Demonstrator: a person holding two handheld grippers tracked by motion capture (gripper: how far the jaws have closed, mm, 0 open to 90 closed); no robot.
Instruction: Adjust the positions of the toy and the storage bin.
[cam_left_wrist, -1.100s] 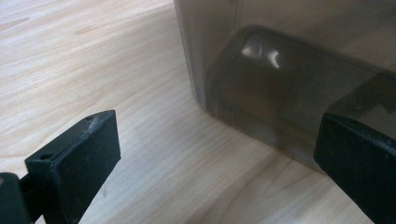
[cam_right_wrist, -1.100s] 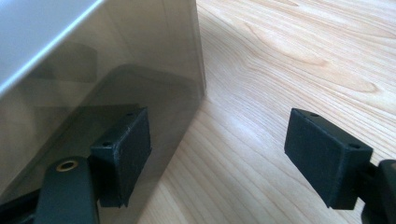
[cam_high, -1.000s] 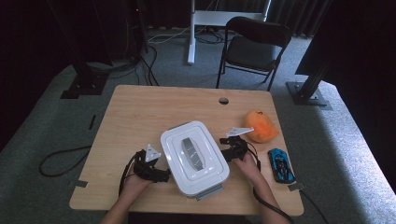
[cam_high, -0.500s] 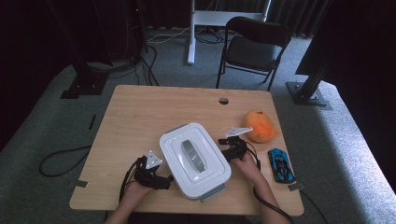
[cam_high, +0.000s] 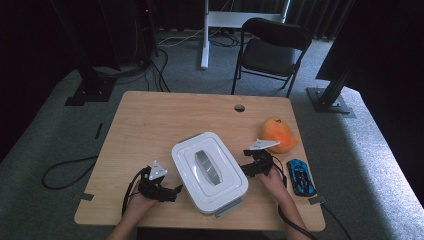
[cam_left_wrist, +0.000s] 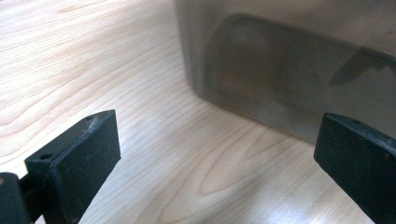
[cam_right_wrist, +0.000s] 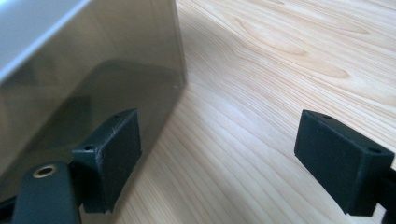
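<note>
A white lidded storage box (cam_high: 210, 171) with a grey handle (cam_high: 209, 165) recessed in its lid is seen in the high view, set at an angle near the front edge of a light wooden table (cam_high: 165, 117). A grey latch (cam_high: 228, 207) projects from its near end. The left gripper (cam_high: 170, 190) is held just beside the box's left wall, low over the tabletop, with its grey three-cornered plate (cam_high: 158, 170) uppermost. The right gripper (cam_high: 248, 165) is held just beside the box's right wall, its own plate (cam_high: 264, 144) pointing toward an orange soft toy (cam_high: 278, 134), which lies behind it. A blue toy car (cam_high: 300, 176) is placed near the table's right front corner, to the right of the right hand (cam_high: 272, 180).

In the left gripper view, the jaws of the left gripper (cam_left_wrist: 217, 154) are spread wide with nothing between them; bare wood is seen in the gap, and the translucent grey wall of the box (cam_left_wrist: 289, 70) stands ahead. In the right gripper view, the right gripper (cam_right_wrist: 217, 154) is likewise released and empty; the box wall (cam_right_wrist: 88, 84) is seen close beside one pad (cam_right_wrist: 112, 154), though contact cannot be judged. A cable grommet hole (cam_high: 239, 107) is visible at the table's far edge, and a black folding chair (cam_high: 270, 50) stands on the carpet beyond.
</note>
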